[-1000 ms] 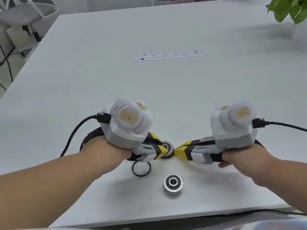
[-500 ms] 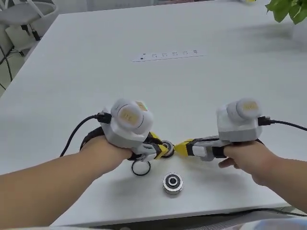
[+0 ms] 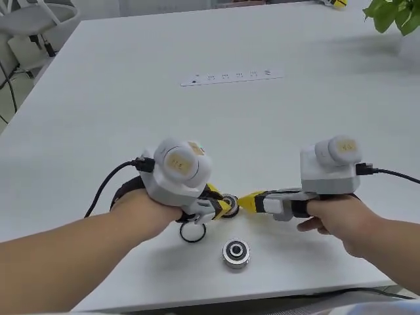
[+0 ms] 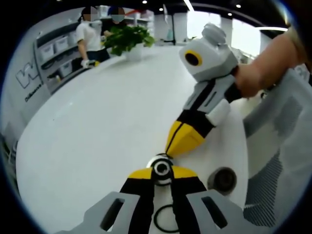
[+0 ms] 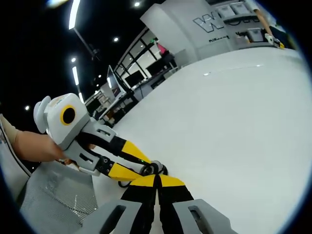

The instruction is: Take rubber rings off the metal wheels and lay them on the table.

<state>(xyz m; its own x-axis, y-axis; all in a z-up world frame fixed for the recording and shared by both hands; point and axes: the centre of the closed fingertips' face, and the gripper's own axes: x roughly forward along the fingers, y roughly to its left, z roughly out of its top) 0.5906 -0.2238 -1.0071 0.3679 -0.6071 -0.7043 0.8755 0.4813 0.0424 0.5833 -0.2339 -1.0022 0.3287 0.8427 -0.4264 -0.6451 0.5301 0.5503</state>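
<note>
We see a white table [image 3: 131, 98] with both grippers low over its near edge, their tips meeting nose to nose. The left gripper [image 3: 222, 207] is clenched on a small metal wheel [image 4: 162, 167], held between its yellow tips just above the tabletop. The right gripper [image 5: 157, 181] has its jaws pressed together, and in the left gripper view their point touches the wheel's rim. We cannot tell whether they pinch any rubber there. A power strip [image 3: 231, 76] lies flat further up the table, well apart from the work. A second wheel [image 3: 236, 252] sits on the table near its front edge, just in front of the grippers, with dark rubber around its rim. A loose black ring [image 3: 193, 231] lies flat on the table under the left gripper, beside the second wheel but apart from it.
</note>
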